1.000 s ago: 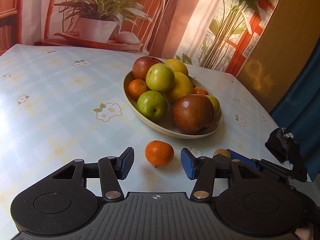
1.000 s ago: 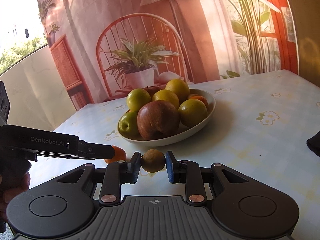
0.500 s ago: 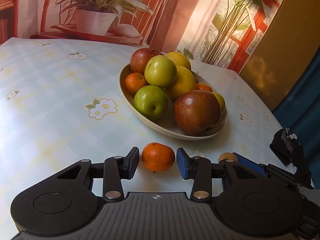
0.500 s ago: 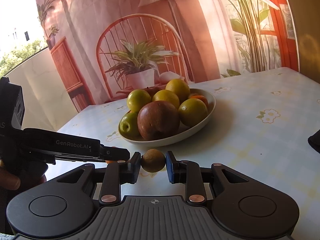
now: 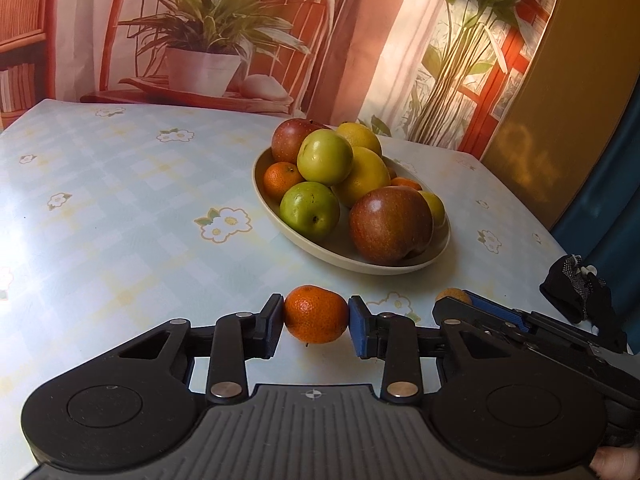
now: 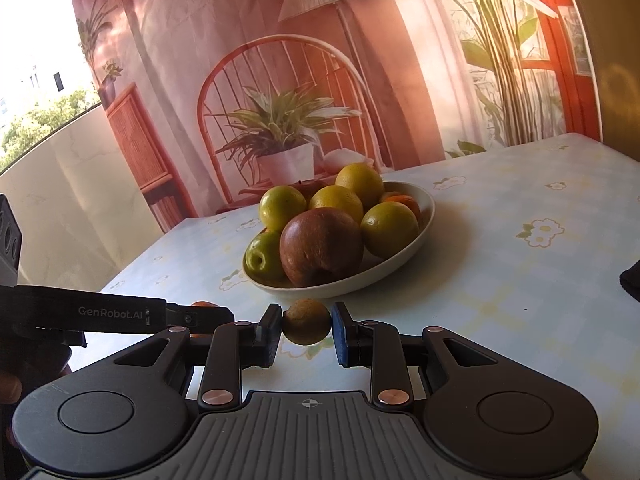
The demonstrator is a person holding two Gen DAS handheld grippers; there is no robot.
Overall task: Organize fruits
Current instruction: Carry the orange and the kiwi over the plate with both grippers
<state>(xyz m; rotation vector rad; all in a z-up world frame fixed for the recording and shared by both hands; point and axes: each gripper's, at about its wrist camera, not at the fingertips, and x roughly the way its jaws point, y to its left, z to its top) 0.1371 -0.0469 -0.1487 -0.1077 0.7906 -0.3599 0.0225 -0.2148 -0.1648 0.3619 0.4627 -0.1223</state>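
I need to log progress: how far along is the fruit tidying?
Mostly done: apples, lemons and a mandarin already fill the bowl. In hand: the left tongs have just closed on the orange mandarin, and the right tongs grip a small brown fruit. Left: getting both into the bowl.

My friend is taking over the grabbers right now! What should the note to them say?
Left tool: just closed, now shut on the small orange, low over the table.
Right tool: shut on a small brownish-yellow fruit, also low over the table.
Bowl: just beyond both tools, already piled with apples, lemons and oranges.
Done: both loose fruits gripped.
Left: probably lift each fruit and set it in the bowl; gently, the pile is high.
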